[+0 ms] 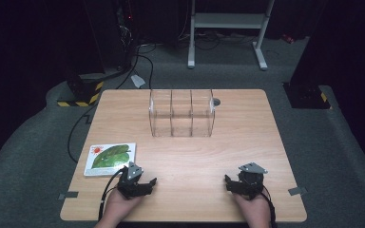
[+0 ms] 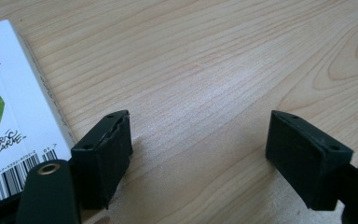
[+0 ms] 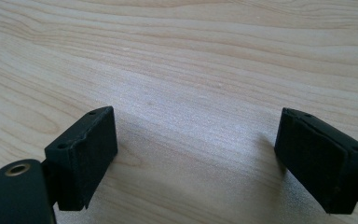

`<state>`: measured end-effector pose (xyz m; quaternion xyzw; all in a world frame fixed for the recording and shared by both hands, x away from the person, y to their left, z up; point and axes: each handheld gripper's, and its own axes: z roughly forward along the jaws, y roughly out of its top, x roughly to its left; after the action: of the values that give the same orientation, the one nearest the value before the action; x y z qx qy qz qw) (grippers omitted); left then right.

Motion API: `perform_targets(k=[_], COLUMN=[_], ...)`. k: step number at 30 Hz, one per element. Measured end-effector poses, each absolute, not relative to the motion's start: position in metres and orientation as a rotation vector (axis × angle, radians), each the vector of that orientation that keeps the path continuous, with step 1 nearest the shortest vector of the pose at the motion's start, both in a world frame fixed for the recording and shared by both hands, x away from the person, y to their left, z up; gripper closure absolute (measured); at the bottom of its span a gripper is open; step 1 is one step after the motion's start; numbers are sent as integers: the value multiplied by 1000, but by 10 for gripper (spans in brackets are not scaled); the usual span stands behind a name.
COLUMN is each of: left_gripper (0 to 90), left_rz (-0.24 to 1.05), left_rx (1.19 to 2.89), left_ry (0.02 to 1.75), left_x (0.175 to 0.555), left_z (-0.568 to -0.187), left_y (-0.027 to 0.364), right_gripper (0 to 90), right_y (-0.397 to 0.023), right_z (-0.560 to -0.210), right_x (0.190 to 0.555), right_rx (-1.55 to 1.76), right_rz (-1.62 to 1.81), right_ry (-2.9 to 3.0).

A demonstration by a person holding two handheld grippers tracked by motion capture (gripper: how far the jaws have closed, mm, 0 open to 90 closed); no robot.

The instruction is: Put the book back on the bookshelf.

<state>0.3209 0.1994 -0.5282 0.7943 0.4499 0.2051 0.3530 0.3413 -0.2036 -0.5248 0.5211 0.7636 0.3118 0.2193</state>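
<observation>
A flat book (image 1: 110, 158) with a white cover and a green leaf picture lies on the wooden table (image 1: 185, 156) at the front left. My left gripper (image 1: 142, 183) rests on the table just in front of and to the right of it, open, nothing between its jaws. In the left gripper view the book's white edge and barcode (image 2: 9, 116) show at the left, beside the left jaw, and the gripper (image 2: 198, 144) spans bare wood. My right gripper (image 1: 235, 183) rests near the front right, open over bare wood (image 3: 196, 140).
A clear plastic organiser (image 1: 182, 113) with three upright compartments stands at the back middle of the table. A small dark round thing (image 1: 216, 101) lies behind its right end. Cables and a white frame (image 1: 228, 28) stand on the floor beyond the table.
</observation>
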Motion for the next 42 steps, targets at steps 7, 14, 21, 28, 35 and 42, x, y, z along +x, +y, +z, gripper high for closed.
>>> perform_targets(k=[7,14,21,28,35,42], left_gripper=[225,225,226,232,191,140], left_rz=[530,525,526,536,536,511], left_rx=[2053,2054,2054,2053,2054,2087], left_ry=[1163,1164,1165,1171,1182,1157], left_x=[321,321,321,319,319,320], left_z=[-528,-528,-528,-528,-528,-527], left_y=[199,200,200,201,201,201], right_gripper=[127,127,127,127,128,130], right_y=[-204,-204,-204,-204,-203,-203], right_z=[-525,-525,-525,-525,-525,-525], right_x=[341,341,341,341,341,341], right_rx=[1439,1442,1442,1441,1441,1441], right_rz=[862,863,863,863,863,863], right_ry=[2113,2113,2113,2113,2113,2111])
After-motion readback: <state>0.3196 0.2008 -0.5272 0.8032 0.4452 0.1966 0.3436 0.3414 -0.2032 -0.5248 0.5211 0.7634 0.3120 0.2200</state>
